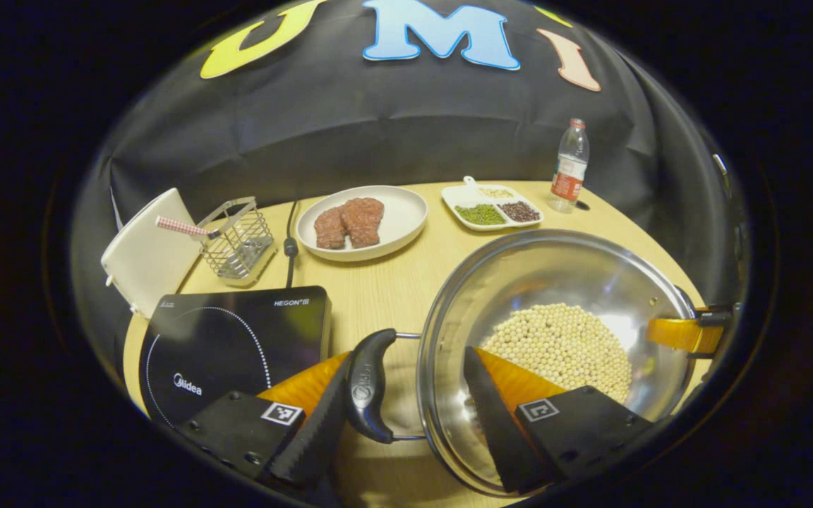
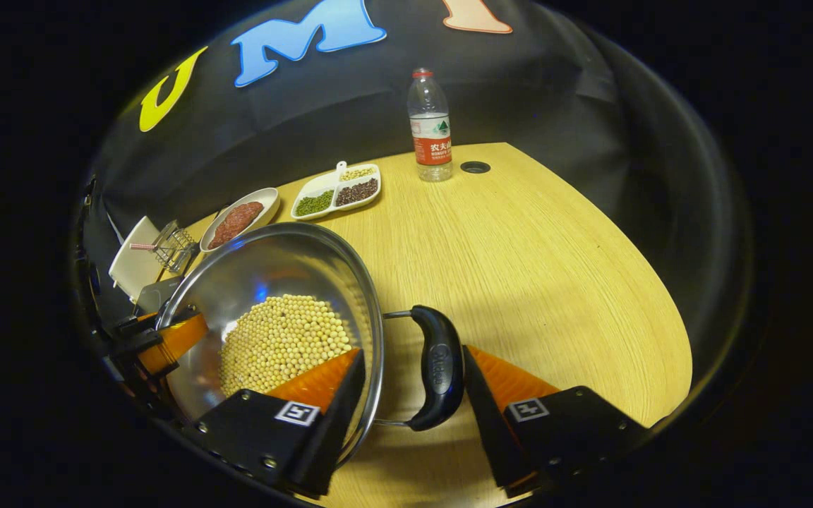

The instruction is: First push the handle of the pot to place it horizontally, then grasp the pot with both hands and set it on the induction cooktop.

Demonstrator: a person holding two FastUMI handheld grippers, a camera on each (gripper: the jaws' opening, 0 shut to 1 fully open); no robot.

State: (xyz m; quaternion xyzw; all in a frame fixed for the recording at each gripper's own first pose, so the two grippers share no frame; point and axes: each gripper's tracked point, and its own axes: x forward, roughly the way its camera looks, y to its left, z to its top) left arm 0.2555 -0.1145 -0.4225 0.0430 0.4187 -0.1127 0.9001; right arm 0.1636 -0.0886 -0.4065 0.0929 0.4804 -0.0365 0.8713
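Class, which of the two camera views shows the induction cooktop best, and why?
The left gripper view: the induction cooktop lies close and nearly whole, left of the pot. In the right gripper view it is a small dark sliver behind the pot's rim.

- A white plate (image 1: 406, 224) near the table's (image 2: 519, 268) far edge carries two brown meat patties (image 1: 348, 221).
- Just right of it in the left gripper view, a white divided dish (image 1: 490, 204) holds green beans (image 1: 480, 215), dark beans (image 1: 520, 211) and pale grains (image 1: 497, 192), each in its own compartment.
- A clear bottle (image 2: 429, 127) with a red cap stands upright beside a round hole (image 2: 475, 167) in the tabletop.
- A wire basket (image 1: 241, 240) stands left of the plate, with a checked-handled utensil (image 1: 184, 227) sticking out.
- A white board (image 1: 145, 257) leans at the table's left edge.
- A black cord (image 1: 291, 243) lies between basket and plate.
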